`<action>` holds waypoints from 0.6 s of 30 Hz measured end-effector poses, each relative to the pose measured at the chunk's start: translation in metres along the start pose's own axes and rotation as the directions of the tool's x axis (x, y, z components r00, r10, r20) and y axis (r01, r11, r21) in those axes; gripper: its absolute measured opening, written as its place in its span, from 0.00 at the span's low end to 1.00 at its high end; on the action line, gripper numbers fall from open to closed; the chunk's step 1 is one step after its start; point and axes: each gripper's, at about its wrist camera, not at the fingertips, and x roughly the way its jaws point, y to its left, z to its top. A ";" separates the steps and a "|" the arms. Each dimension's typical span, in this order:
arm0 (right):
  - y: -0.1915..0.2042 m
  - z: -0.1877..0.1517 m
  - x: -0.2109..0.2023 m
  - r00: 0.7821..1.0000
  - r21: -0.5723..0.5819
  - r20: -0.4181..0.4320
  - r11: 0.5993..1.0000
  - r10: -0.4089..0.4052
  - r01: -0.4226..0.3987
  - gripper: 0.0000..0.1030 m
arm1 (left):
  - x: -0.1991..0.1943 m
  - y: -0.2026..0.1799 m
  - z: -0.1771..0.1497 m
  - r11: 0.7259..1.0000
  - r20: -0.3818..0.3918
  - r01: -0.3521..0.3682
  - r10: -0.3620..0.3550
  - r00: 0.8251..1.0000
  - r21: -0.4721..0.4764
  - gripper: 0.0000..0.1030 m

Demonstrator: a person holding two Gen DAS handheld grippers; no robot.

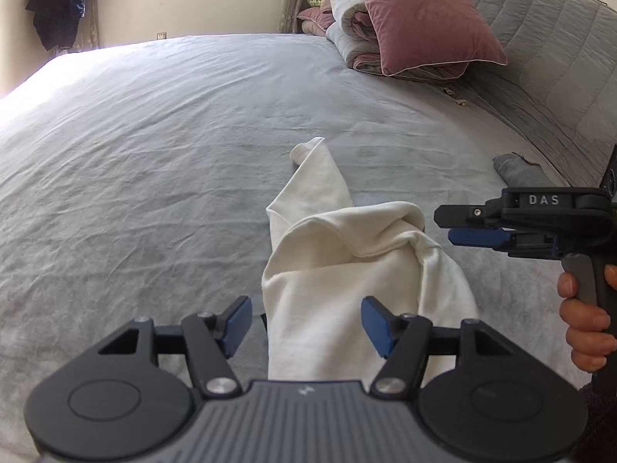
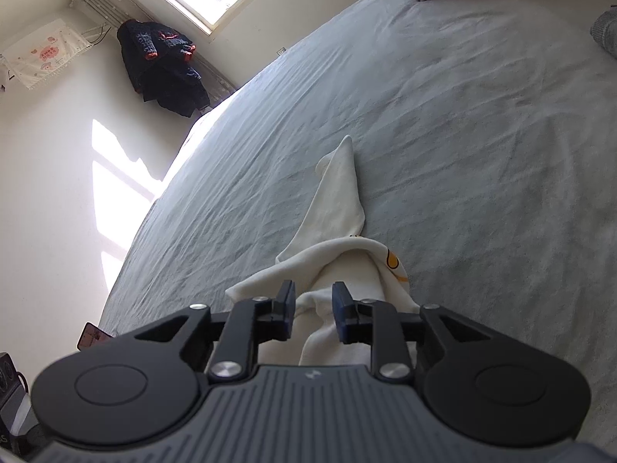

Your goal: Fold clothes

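Observation:
A cream garment lies bunched on the grey bed sheet, with one sleeve stretched away from me. My left gripper hovers over its near part, open, the blue pads wide apart and clear of the cloth. My right gripper comes in from the right, held by a hand, its tips beside the bunched fold. In the right wrist view the right gripper stands open just above the garment; cloth shows in the gap and the pads do not press it. An orange print peeks out at a fold.
A pink pillow leans on a folded quilt against the grey padded headboard. A small grey cloth lies near the right edge. Dark clothes hang by the window. A phone sits off the bed's left side.

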 end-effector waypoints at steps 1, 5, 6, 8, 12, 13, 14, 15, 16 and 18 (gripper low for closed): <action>0.003 -0.001 0.001 1.000 -0.019 0.000 1.000 -0.006 0.006 0.52 | 0.005 0.003 0.000 1.000 -0.001 0.001 -0.001 1.000 -0.013 0.62; 0.013 -0.007 0.011 0.998 -0.109 -0.021 0.993 -0.054 0.052 0.52 | 0.024 0.014 0.002 0.999 0.036 0.000 0.002 0.999 -0.051 0.63; 0.015 -0.009 0.015 0.997 -0.134 -0.028 0.989 -0.072 0.067 0.52 | 0.029 0.017 0.003 0.998 0.047 0.002 0.001 0.999 -0.060 0.63; 0.019 -0.015 0.023 0.993 -0.186 -0.034 0.977 -0.115 0.107 0.52 | 0.038 0.024 0.002 0.996 0.060 0.013 -0.008 0.998 -0.087 0.64; 0.027 -0.027 0.038 0.973 -0.303 0.007 0.927 -0.229 0.220 0.35 | 0.063 0.043 -0.002 0.989 0.042 0.048 -0.042 0.998 -0.143 0.64; 0.028 -0.029 0.039 0.966 -0.323 0.029 0.913 -0.255 0.251 0.27 | 0.068 0.047 -0.002 0.987 0.033 0.054 -0.050 0.998 -0.152 0.64; 0.029 -0.030 0.039 0.959 -0.337 0.054 0.899 -0.277 0.279 0.20 | 0.071 0.051 -0.003 0.985 0.027 0.057 -0.053 0.998 -0.161 0.64; 0.029 -0.030 0.038 0.954 -0.339 0.075 0.893 -0.289 0.297 0.11 | 0.074 0.055 -0.003 0.984 0.021 0.059 -0.056 0.998 -0.170 0.64; 0.028 -0.028 0.034 0.950 -0.331 0.097 0.891 -0.295 0.311 0.06 | 0.077 0.058 -0.002 0.981 0.016 0.062 -0.060 0.998 -0.182 0.64; 0.025 -0.023 0.022 0.941 -0.301 0.147 0.893 -0.305 0.336 0.06 | 0.077 0.066 0.000 0.973 0.016 0.075 -0.074 0.997 -0.219 0.64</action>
